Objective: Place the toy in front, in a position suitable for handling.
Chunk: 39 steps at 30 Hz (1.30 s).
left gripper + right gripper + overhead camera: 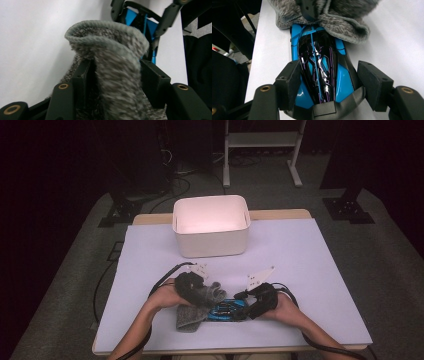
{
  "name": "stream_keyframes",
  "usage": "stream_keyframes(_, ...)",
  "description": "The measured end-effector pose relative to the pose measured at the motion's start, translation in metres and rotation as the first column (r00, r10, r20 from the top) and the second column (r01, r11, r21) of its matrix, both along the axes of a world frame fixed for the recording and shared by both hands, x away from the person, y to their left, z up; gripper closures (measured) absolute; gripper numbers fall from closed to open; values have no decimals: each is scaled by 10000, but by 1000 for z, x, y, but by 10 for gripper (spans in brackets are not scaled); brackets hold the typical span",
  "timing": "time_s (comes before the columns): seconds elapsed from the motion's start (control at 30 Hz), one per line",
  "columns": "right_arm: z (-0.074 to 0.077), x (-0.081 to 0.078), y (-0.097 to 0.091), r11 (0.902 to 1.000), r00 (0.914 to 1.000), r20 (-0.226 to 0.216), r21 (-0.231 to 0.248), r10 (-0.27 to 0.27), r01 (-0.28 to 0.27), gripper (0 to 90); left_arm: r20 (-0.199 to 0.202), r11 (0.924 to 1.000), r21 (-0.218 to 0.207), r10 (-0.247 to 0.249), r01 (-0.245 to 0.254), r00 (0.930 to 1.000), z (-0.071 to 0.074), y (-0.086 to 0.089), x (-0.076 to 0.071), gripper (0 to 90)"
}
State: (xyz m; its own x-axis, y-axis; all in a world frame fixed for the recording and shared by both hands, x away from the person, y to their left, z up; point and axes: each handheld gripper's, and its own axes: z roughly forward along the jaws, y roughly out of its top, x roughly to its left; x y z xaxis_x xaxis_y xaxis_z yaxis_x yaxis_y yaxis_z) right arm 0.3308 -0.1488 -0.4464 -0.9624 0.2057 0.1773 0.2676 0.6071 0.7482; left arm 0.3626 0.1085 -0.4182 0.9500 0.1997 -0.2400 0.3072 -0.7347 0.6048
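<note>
A grey knitted sock (192,317) lies at the near middle of the table, its open cuff (112,50) pulled over the nose of a blue and black toy car (225,310). My left gripper (117,72) stands around the cuff with sock fabric between its jaws; a dark gap shows beside the left pad, so the jaws are open. My right gripper (329,80) straddles the rear of the car (319,55). Its left pad is at the car's side and its right pad stands apart from it. In the right gripper view the sock (342,27) covers the car's front end.
A white rectangular bin (211,225) stands at the far middle of the table. A pale sheet (310,270) covers the tabletop. A white stand (262,150) and black cables are on the floor beyond the table.
</note>
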Motion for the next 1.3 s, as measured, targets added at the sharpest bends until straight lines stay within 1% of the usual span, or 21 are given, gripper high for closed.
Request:
stream_keyframes(0.1,1,-5,0,10000,9994,346,-54,6,-4,353,-304,9995,302,-83,92,9995,-2,-5,4,425)
stream_keyframes(0.17,2,-7,0,10000,9983,577,-90,25,-20,354,-613,9994,322,-91,111,9981,-2,-7,7,416)
stream_keyframes(0.27,3,-11,0,9999,9963,862,-108,18,-8,355,-791,9990,294,-322,347,9963,-1,-8,6,466)
stream_keyframes(0.3,3,-12,0,9999,9956,941,-104,0,10,354,-721,9988,312,-364,388,9967,0,-8,5,492)
stream_keyframes(0.4,5,-17,1,9998,9910,1337,-206,24,3,353,-231,9982,349,-471,479,9986,5,-8,-2,528)
stream_keyframes(0.5,7,-20,2,9994,9869,1612,-343,87,-32,345,217,9976,470,-527,516,9984,8,-8,-9,538)
stream_keyframes(0.57,8,-21,3,9993,9871,1599,-362,81,-23,334,490,9971,532,-568,542,9972,10,-8,-14,540)
stream_keyframes(0.63,9,-20,3,9995,9891,1466,-316,125,-80,321,756,9965,595,-629,585,9952,11,-8,-19,548)
stream_keyframes(0.67,9,-20,4,9992,9880,1536,-370,175,-120,318,921,9961,638,-674,617,9935,12,-7,-21,547)
stream_keyframes(0.7,9,-20,5,9984,9881,1529,-555,140,-55,315,1024,9962,625,-669,607,9925,13,-7,-23,551)
stream_keyframes(0.8,7,-21,5,9990,9871,1598,-438,86,-16,314,1141,9960,652,-676,605,9912,14,-6,-27,552)
stream_keyframes(0.83,7,-21,5,9988,9870,1603,-480,107,-30,313,1154,9960,662,-681,607,9910,14,-6,-27,551)
stream_keyframes(0.9,8,-19,5,9986,9897,1424,-520,159,-86,298,1234,9960,671,-677,597,9900,14,-6,-28,551)
stream_keyframes(1.0,10,-14,5,9990,9957,894,-401,243,-208,283,1329,9961,659,-669,586,9889,15,-5,-31,551)
stream_keyframes(1.03,11,-12,5,9989,9963,801,-385,315,-285,276,1422,9957,698,-706,611,9873,16,-5,-33,551)
stream_keyframes(1.07,12,-10,5,9986,9977,539,-349,415,-396,266,1497,9953,722,-754,652,9858,16,-5,-35,551)
stream_keyframes(1.1,12,-7,6,9983,9981,364,-332,496,-484,263,1604,9949,720,-821,713,9836,17,-5,-37,551)
stream_keyframes(1.17,13,-3,7,9977,9984,47,-394,561,-559,258,1631,9952,523,-901,826,9825,22,-4,-41,552)
stream_keyframes(1.23,11,0,9,9960,9974,-165,-538,700,-708,243,1658,9951,408,-951,896,9816,24,-3,-44,559)
stream_keyframes(1.27,10,1,10,9953,9966,-281,-561,770,-785,244,1730,9947,378,-1008,957,9797,26,-2,-46,559)
stream_keyframes(1.3,9,1,12,9942,9952,-440,-578,879,-904,244,1717,9948,348,-1004,958,9800,27,-2,-48,559)
